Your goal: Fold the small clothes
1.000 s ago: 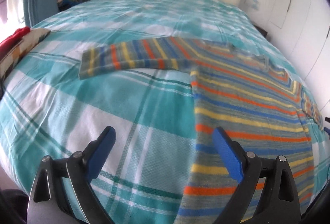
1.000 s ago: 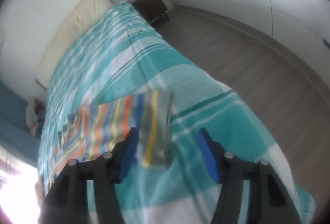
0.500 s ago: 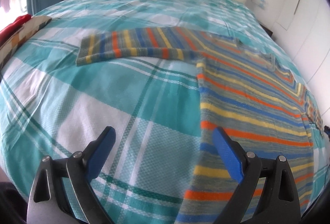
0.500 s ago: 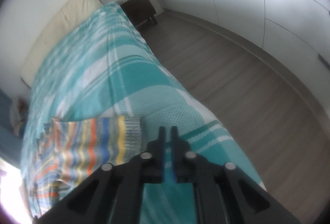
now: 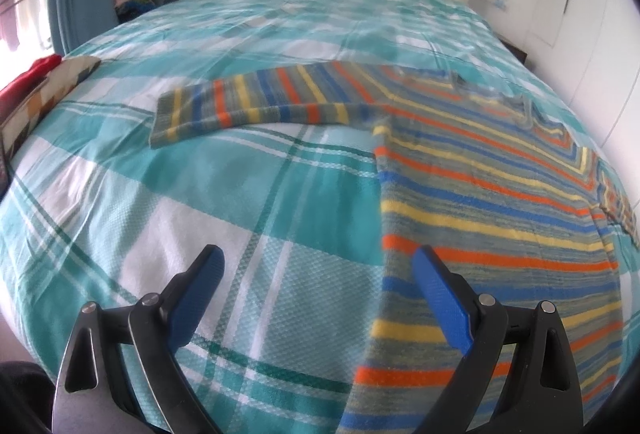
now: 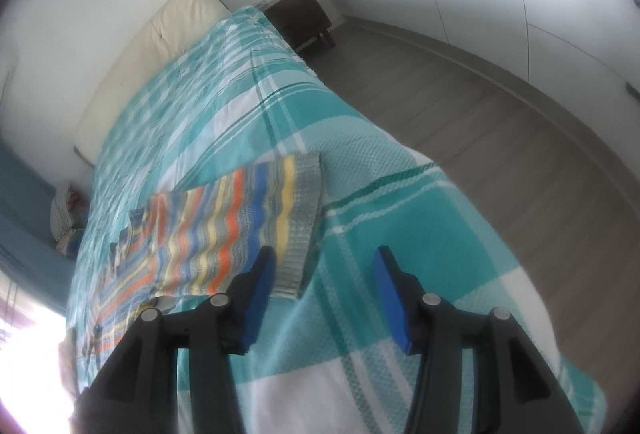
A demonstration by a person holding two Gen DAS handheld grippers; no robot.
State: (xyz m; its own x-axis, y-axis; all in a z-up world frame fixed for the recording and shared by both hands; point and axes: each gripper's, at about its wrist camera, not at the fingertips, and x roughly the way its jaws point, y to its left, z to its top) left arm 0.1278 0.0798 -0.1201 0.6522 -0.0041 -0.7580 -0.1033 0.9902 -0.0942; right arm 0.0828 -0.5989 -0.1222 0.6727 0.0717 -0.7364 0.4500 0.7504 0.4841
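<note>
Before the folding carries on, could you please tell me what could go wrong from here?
1. The right hand-held gripper, whose jaws have just been opening, holds nothing; the sleeve cuff lies beside its left finger, so closing now would likely pinch only the bedspread.
2. That cuff lies near the bed's edge, so a nudge might slide it toward the floor.
3. The open left hand-held gripper straddles the striped sweater edge and may grab bedspread too.

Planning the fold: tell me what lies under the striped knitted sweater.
The striped knitted sweater lies spread flat on the teal and white checked bedspread, which shows all around it. Whatever might lie between sweater and bedspread is covered.
</note>
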